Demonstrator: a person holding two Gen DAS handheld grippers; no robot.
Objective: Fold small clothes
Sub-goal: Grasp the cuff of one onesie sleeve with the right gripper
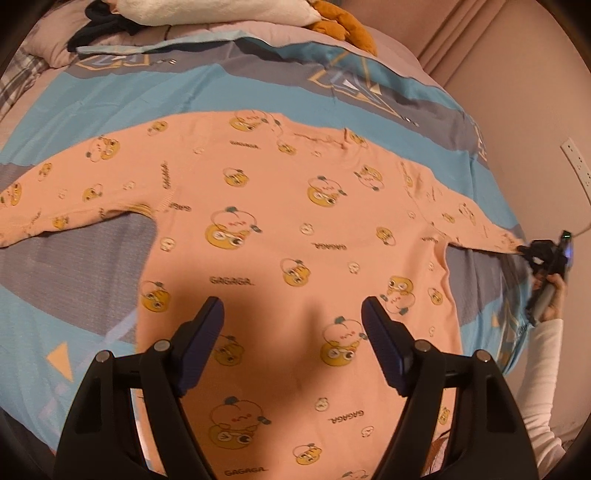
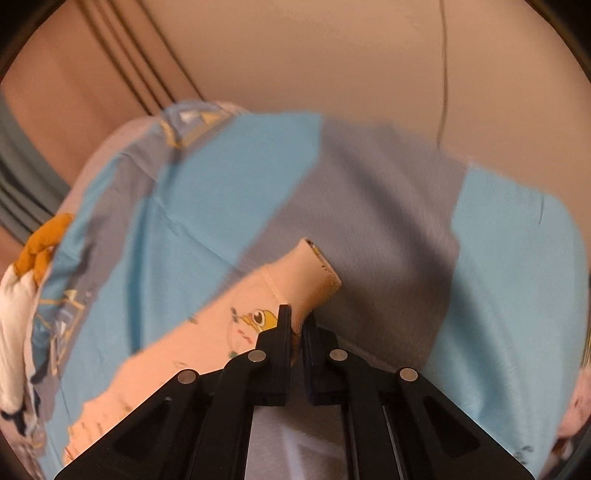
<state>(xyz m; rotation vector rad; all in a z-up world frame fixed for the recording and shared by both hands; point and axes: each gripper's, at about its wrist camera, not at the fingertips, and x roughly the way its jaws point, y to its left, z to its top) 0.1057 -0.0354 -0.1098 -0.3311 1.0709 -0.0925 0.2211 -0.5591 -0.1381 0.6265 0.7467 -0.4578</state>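
A peach long-sleeved child's top (image 1: 288,221) with yellow cartoon prints lies spread flat on the bed, both sleeves stretched out sideways. My left gripper (image 1: 291,317) is open and empty, hovering above the lower body of the top. My right gripper (image 2: 298,321) is shut on the cuff end of the top's right sleeve (image 2: 306,273), with the cuff sticking out past the fingertips. It also shows in the left wrist view (image 1: 543,254) at the far right, holding the sleeve tip (image 1: 509,242) taut near the bed's edge.
The bed cover (image 1: 110,92) is blue and grey with triangle prints. Pillows, dark clothing and a white-and-orange plush toy (image 1: 332,22) lie at the head of the bed. A beige wall with a socket strip (image 1: 576,166) stands to the right.
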